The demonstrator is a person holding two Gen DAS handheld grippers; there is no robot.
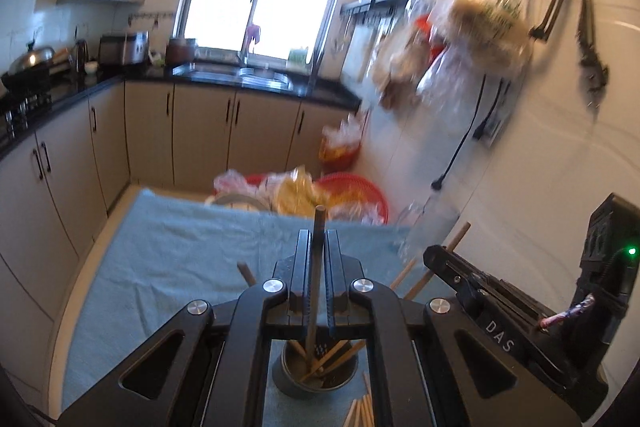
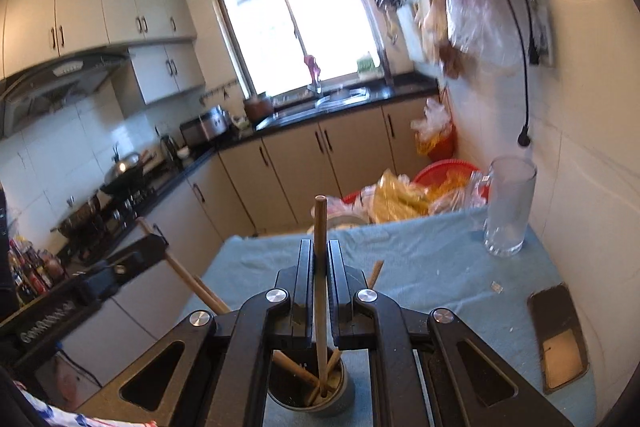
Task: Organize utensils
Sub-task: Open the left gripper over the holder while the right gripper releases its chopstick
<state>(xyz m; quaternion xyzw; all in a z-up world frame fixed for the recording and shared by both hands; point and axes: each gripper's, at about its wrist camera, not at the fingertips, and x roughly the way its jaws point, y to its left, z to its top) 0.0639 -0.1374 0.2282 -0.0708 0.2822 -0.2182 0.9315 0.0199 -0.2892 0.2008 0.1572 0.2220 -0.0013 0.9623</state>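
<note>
- The left gripper [image 1: 319,259] is clamped on a dark chopstick [image 1: 319,227], which stands pretty much upright between the jaws and pokes out past the tips.
- The lower end of that stick drops into a round metal cup [image 1: 316,373] right under the gripper, sitting on the blue towel [image 1: 168,247].
- The right gripper [image 2: 320,259] is squeezing a light wooden chopstick [image 2: 320,223] the same way, upright, bottom end down in the cup [image 2: 310,393].
- In the left view the right gripper shows up just to the right, close by.
- The cup looks like dull grey steel, and it already holds several tan wooden sticks leaning at crossed angles.
- A few more pale sticks [image 1: 360,407] lie on the towel beside the cup; the exact count is hard to tell, they're cut off at the frame edge.
- The towel is soft and a bit wrinkled. A clear glass mug [image 2: 508,205] stands at its far right corner, and a phone [image 2: 558,337] lies flat near the wall.
</note>
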